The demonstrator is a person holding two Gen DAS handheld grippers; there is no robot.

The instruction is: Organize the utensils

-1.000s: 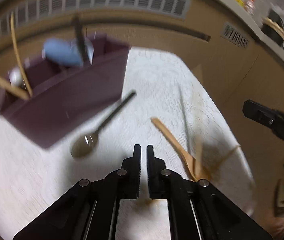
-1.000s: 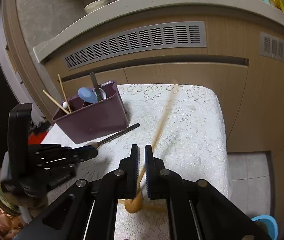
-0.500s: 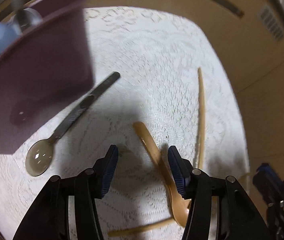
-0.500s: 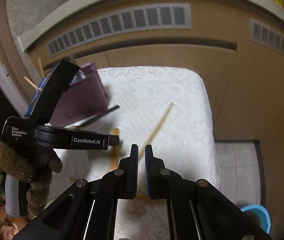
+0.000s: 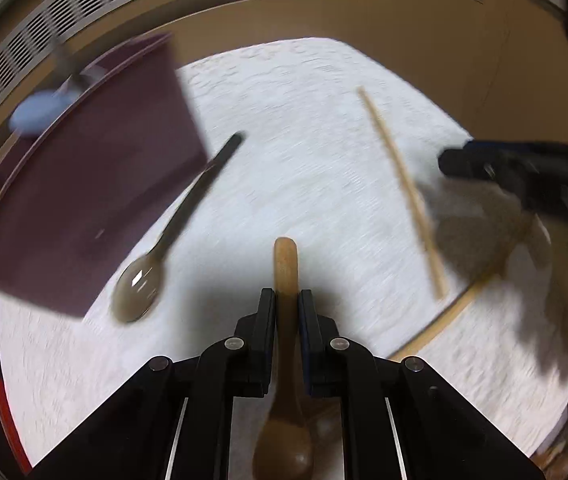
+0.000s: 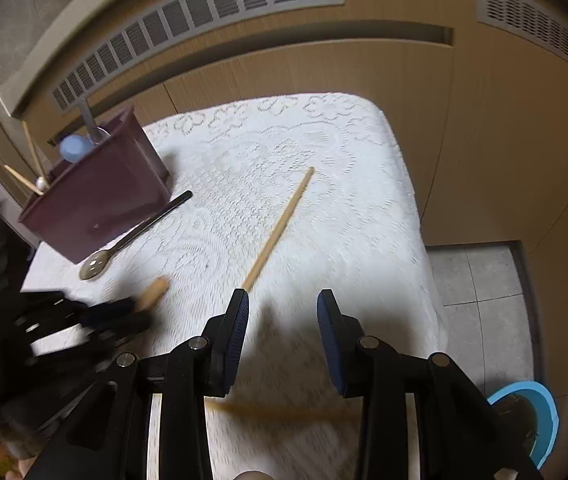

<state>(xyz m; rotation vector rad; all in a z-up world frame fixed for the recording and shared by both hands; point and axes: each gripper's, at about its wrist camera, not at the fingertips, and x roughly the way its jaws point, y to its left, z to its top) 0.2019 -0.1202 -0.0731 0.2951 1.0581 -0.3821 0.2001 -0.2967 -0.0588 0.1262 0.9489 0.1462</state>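
A: Left wrist view: the left gripper (image 5: 287, 307) is closing on the handle of the wooden spoon (image 5: 285, 276), which sits between its jaws with the bowl low and the handle tip poking forward. The pads look as if they are on the wood already.

B: And the right gripper (image 6: 282, 314)?

A: Its jaws are opening with nothing between them. One chopstick (image 6: 279, 227) lies just ahead of its left finger; another lies blurred across the surface under it.

B: How should the spoon go?

A: I'd say let the grip finish before lifting, raise it clear of the cloth (image 6: 336, 216), then carry it to the purple holder (image 6: 91, 204) and lower it in upright.

B: Anything in the way?

A: The metal spoon (image 5: 171, 236) lies beside the holder's front wall, so the path should pass above it. The holder already has a blue spoon (image 6: 73, 149) and sticks in it, so aim for a free gap.

B: Room?

A: The middle of the surface is open. The holder stands near the far left corner, close to the edge, so a knock could push it off. The right gripper is near the right edge.
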